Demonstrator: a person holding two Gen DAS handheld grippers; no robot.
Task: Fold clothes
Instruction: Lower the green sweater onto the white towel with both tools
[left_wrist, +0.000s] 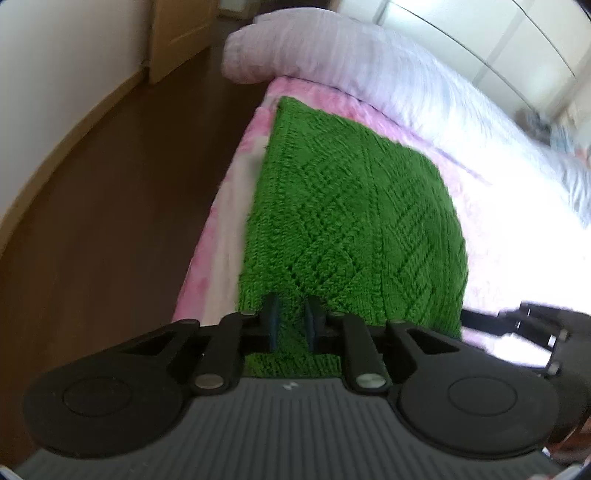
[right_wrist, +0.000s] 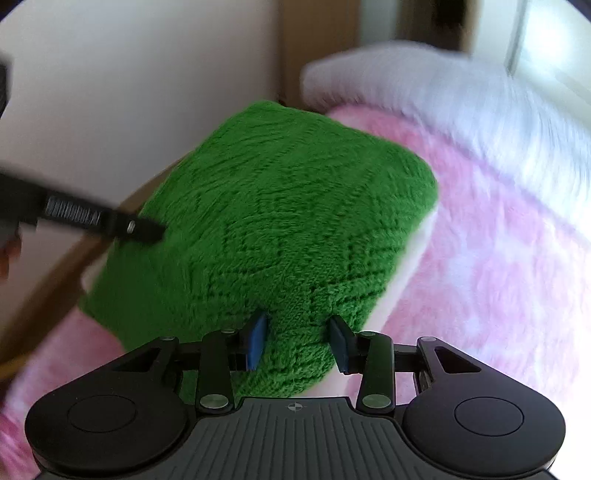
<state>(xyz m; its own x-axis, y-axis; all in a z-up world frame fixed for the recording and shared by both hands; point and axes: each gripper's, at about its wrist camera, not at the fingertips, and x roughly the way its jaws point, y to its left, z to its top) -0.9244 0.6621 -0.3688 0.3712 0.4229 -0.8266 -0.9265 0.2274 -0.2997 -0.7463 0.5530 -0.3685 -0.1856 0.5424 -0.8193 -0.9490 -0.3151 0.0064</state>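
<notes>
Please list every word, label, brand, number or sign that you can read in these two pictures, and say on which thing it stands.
No readable words or numbers.
Small white mark on the grey ribbed body of the left gripper: too small to read.
Small crosshair sign on the grey ribbed body of the right gripper: no text.
Green knitted garment, pink fluffy bedcover: no label visible.

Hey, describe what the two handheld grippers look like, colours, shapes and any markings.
Both are the same build. The left gripper and right gripper have black linkage arms with silver pivot pins, two round black discs at the sides, and a grey ribbed body between them with a small mark at its front edge, a crosshair on the right one. The finger pads are blue. No cables or sleeves show.
</notes>
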